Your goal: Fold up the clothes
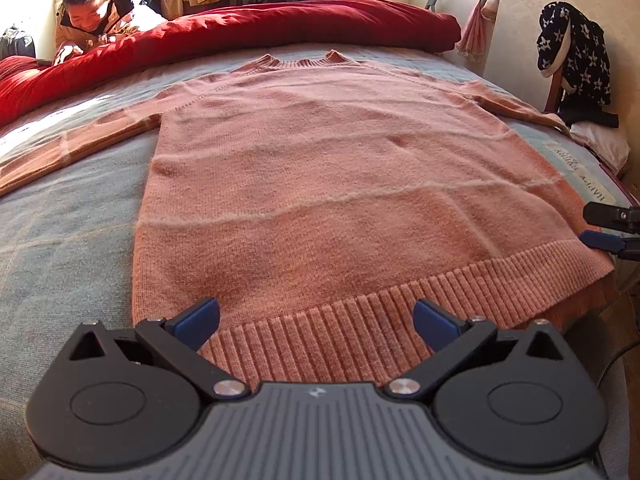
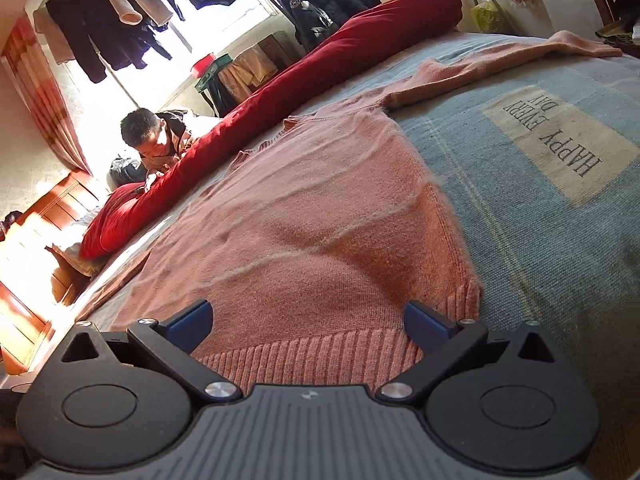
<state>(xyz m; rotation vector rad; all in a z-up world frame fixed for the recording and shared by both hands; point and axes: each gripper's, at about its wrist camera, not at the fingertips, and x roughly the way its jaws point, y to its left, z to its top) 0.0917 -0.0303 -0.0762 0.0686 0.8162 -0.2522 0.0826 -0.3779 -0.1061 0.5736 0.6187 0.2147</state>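
One pink knitted sweater point(image 1: 320, 168) lies flat and face up on the blue bedspread point(image 1: 68, 220), collar at 12 o'clock, ribbed hem point(image 1: 360, 320) at 6 o'clock, and its two sleeves spread out toward 9 and 3 o'clock; that spread-out lay suits a first fold. Both tools sit at the hem end, probably so each can take a bottom corner. The left gripper point(image 1: 316, 322) hovers over the ribbing with its two blue pads wide apart, grasping nothing. The right gripper point(image 2: 308, 322) is likewise released, its jaws straddling the hem near the sweater's right corner point(image 2: 472, 296). One rolled red quilt point(image 1: 240, 28) lies along the far edge at 12 o'clock, and one person point(image 1: 96, 4) leans on it at 11 o'clock.
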